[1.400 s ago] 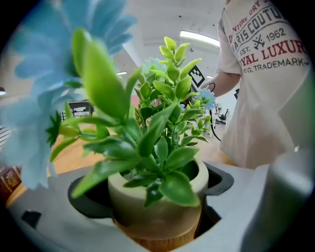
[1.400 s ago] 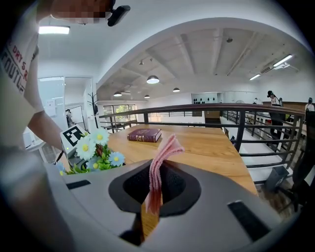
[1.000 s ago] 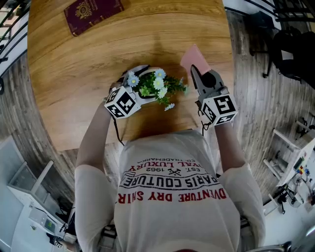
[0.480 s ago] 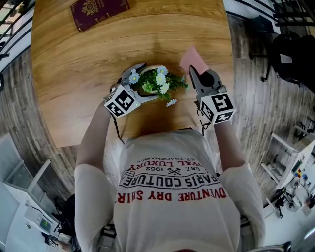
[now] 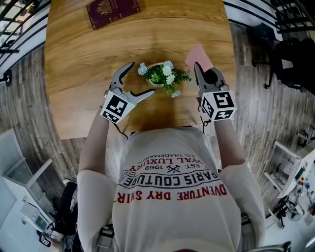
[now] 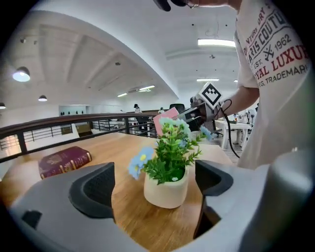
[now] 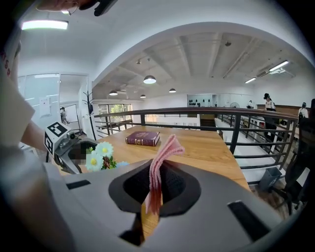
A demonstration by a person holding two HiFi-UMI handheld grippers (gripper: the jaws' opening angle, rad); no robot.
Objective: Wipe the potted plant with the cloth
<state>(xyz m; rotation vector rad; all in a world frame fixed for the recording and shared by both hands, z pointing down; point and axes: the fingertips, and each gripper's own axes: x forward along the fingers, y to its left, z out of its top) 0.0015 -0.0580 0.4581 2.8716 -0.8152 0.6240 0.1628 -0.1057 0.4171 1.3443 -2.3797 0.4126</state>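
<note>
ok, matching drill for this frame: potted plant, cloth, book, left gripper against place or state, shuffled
1 potted plant
2 cloth
3 book
4 left gripper

A lies flat at the far end of the table
B jaws apart, holding nothing
C pinched in the right gripper
D stands upright on the table between the two grippers

Pairs: 1-D, 2-C, 3-A, 4-B

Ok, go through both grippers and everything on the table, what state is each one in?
left gripper: open, jaws wide apart, facing the potted plant without touching it.
right gripper: shut on the cloth.
cloth: pink, pinched between the right jaws, sticking out past them.
potted plant: upright on the table, not held.
book: closed, lying flat.
</note>
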